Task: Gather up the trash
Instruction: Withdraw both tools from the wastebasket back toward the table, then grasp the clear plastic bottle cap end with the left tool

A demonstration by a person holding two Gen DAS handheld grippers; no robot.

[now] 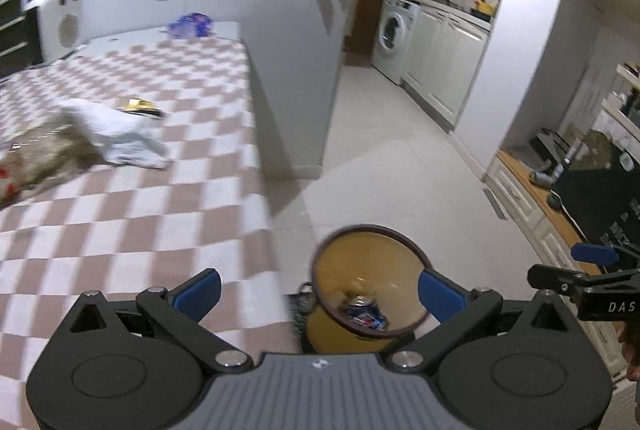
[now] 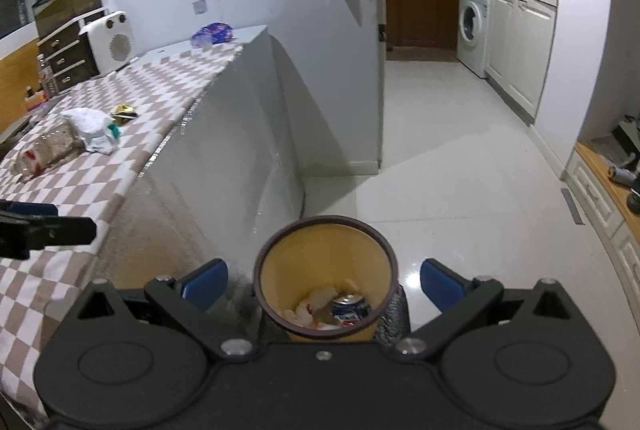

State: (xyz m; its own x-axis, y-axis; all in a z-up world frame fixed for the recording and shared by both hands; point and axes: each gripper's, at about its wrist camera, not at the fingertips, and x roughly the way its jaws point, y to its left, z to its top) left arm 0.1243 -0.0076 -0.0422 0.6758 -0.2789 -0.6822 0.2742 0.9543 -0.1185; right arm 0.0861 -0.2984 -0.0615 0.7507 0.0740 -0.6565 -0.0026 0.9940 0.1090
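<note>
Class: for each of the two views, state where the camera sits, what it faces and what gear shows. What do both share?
Left wrist: on the left gripper, over the table edge, facing the kitchen; right gripper at its right.
Right wrist: on the right gripper, above the bin; left gripper at its left.
Shared: bin, can, table.

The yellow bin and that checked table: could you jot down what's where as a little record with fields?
bin: round yellow waste bin with dark rim, on the floor beside the table
in bin: crushed blue drink can, white crumpled scraps
table: pink-and-white checked cloth
on table: white crumpled bag, gold wrapper, purple packet
left tongs: open, empty
right tongs: open, empty
</note>
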